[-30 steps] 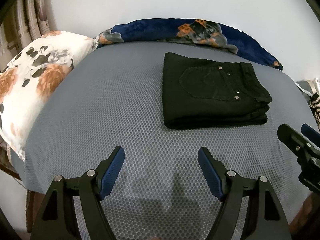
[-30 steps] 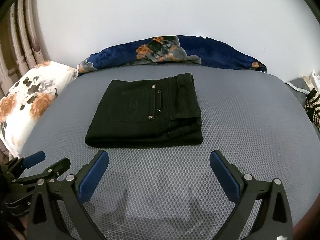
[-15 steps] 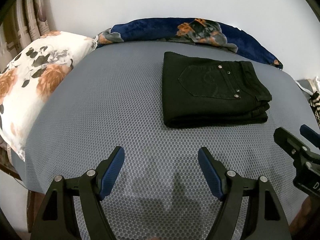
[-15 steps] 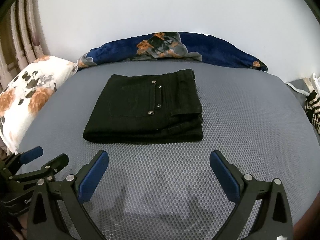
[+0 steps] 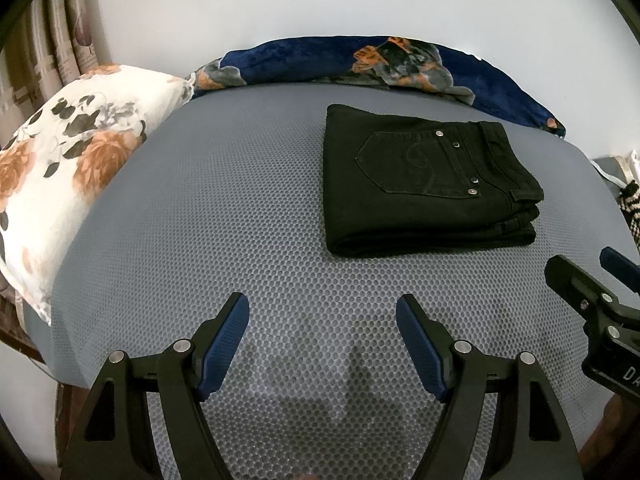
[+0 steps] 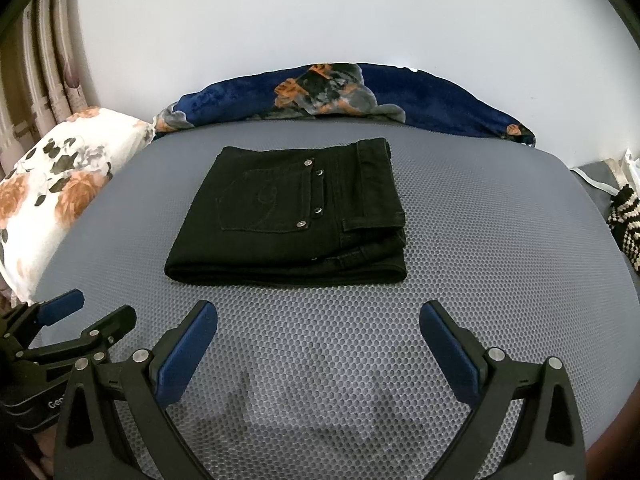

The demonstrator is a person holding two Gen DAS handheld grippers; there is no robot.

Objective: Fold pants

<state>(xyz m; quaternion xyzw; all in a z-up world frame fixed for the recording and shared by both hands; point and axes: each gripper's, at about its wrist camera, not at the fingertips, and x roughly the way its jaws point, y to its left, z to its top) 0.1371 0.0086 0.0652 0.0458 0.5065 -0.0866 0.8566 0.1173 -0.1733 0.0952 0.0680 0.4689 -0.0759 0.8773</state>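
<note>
2 grippers, left and right, hover with jaws wide apart and empty over a grey honeycomb-mesh bed. Black pants lie folded on the bed, beyond both. A floral pillow sits left, a navy blanket along the white wall, curtains at far left.
</note>
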